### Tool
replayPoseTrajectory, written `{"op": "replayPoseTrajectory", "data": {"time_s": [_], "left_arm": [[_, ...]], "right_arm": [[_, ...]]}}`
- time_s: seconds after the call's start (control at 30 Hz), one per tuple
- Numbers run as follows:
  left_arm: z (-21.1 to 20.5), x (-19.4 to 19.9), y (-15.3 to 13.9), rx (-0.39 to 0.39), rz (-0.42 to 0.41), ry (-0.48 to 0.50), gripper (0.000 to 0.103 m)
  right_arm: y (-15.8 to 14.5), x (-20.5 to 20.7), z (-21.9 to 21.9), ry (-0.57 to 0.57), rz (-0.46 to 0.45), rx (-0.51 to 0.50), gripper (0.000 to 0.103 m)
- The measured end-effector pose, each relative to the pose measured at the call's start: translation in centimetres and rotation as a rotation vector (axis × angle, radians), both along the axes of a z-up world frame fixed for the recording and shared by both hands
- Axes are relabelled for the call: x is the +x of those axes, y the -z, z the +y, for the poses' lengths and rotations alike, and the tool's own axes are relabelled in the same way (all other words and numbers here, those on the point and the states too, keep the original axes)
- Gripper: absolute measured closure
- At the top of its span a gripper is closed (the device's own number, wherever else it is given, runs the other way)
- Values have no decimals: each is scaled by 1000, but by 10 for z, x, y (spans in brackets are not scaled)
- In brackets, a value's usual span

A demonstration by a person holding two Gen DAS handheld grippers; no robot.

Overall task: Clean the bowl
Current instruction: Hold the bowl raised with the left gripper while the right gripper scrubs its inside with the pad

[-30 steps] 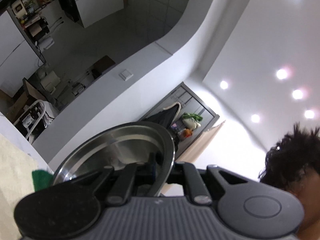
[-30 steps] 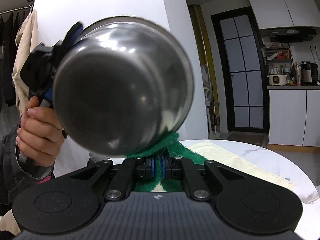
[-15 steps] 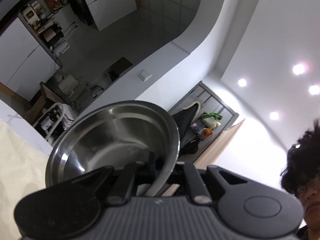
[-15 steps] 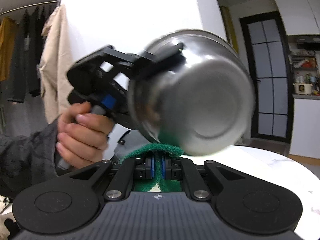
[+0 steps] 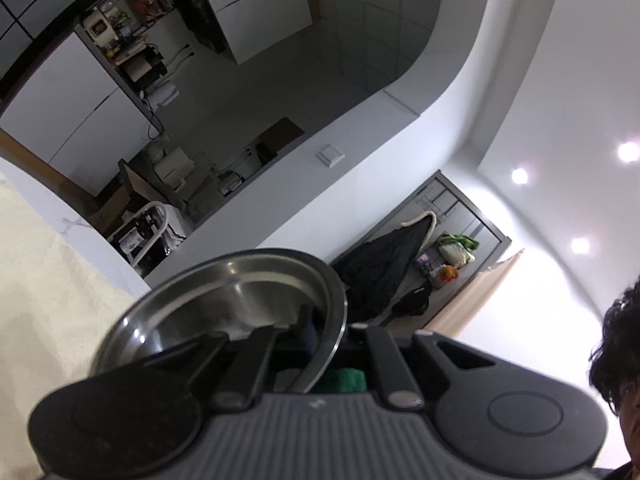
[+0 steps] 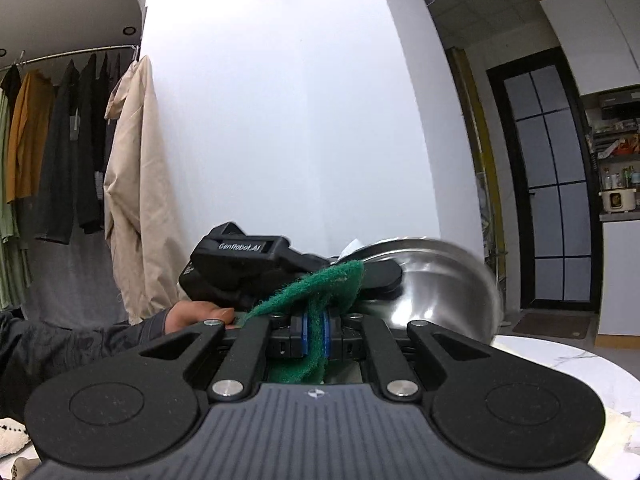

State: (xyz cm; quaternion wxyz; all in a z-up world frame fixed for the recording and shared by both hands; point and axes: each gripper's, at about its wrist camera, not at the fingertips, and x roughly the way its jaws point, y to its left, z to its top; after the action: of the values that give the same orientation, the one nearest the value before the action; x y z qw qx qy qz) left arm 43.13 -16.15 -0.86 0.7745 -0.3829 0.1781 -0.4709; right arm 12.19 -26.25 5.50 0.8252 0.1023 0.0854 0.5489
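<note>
Marble tabletop [image 6: 560, 364] under white walls (left gripper [image 5: 320, 340] clamping bowl [image 5: 240, 292], right gripper [image 6: 316, 336] clamping green pad [image 6: 320, 288]).

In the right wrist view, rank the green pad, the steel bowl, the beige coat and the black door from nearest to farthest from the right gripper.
1. Green pad: clamped in the right gripper.
2. Steel bowl: just ahead, right of centre, behind the pad.
3. Beige coat: hanging on the left, well back.
4. Black door: far right. It looks farther than the coat, but that is hard to call.

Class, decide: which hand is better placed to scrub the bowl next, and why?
Right. Its tool already grips the green scouring pad beside the steel bowl; the left tool is busy clamping the rim.
</note>
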Motion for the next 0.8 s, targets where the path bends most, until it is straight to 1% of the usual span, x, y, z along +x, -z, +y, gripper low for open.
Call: {"op": "replayPoseTrajectory", "data": {"time_s": [0.17,0.3,0.4,0.53,0.63,0.8], "left_arm": [[6,-2,-4,-30,-5,0,96],[3,-4,-7,-16,-15,-10,97],[2,-4,-6,-14,-8,-17,97],[-4,-2,-5,11,1,-13,98],[-3,-1,-5,1,0,-16,98],[-6,-4,-4,38,-5,0,98]], "right_arm": [[7,6,-12,76,18,-8,96],[11,15,-17,156,43,-22,96],[14,17,-25,163,48,-14,96],[9,12,-22,135,21,-2,96],[3,10,-15,145,-8,-19,96],[4,21,-18,200,17,-23,96]]}}
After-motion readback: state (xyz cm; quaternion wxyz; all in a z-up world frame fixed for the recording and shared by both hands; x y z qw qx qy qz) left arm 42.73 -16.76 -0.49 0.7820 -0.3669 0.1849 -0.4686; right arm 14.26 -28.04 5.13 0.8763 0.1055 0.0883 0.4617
